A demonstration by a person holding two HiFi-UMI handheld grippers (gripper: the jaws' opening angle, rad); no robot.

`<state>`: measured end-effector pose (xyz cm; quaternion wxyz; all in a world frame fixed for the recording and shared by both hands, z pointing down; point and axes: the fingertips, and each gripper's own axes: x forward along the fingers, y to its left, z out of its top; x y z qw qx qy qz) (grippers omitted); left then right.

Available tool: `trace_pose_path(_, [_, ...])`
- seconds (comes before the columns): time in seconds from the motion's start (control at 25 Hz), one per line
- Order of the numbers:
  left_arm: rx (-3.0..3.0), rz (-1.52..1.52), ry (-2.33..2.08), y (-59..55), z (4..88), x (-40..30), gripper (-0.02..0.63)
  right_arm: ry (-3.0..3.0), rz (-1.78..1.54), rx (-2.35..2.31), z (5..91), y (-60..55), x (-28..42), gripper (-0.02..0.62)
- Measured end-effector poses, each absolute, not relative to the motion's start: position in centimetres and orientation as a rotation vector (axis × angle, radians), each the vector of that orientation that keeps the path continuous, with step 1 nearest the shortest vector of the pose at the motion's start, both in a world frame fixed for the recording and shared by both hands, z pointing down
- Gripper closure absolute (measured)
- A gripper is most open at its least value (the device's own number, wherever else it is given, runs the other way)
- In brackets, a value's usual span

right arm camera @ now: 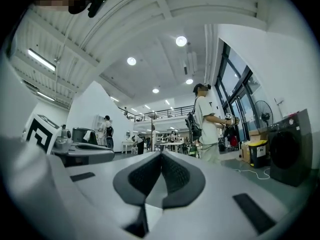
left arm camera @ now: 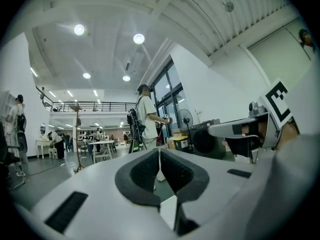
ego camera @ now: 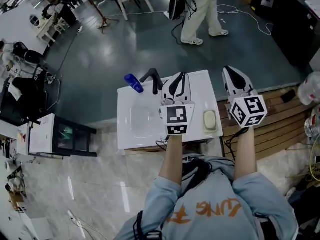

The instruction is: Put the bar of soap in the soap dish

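Observation:
A pale oval bar of soap (ego camera: 209,119) lies in a white soap dish (ego camera: 204,129) on the right part of the white sink top (ego camera: 200,84). Both grippers are held up above the sink, pointing level into the room. My left gripper (ego camera: 180,76) hovers over the middle of the sink top, left of the soap; its jaws meet with nothing between them (left arm camera: 159,152). My right gripper (ego camera: 228,70) is past the sink's right edge, also shut and empty (right arm camera: 161,156). Neither gripper touches the soap.
The sink has a basin (ego camera: 141,120), a black tap (ego camera: 153,78) and a blue object (ego camera: 133,83) at its back. Wooden planks (ego camera: 280,120) lie to the right, a black cabinet (ego camera: 70,135) to the left. A person (ego camera: 201,11) stands beyond on the dark floor.

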<state>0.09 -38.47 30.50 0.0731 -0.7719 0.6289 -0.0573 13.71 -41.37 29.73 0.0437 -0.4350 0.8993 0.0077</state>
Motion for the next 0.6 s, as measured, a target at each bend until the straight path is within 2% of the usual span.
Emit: trace_pose_path(0.6, [-2.332, -0.141, 1.886, -38.3, 30.8, 0.3, 0.575, 2.774, 0.127, -1.392, 29.5, -41.2, 14.2, 0.568])
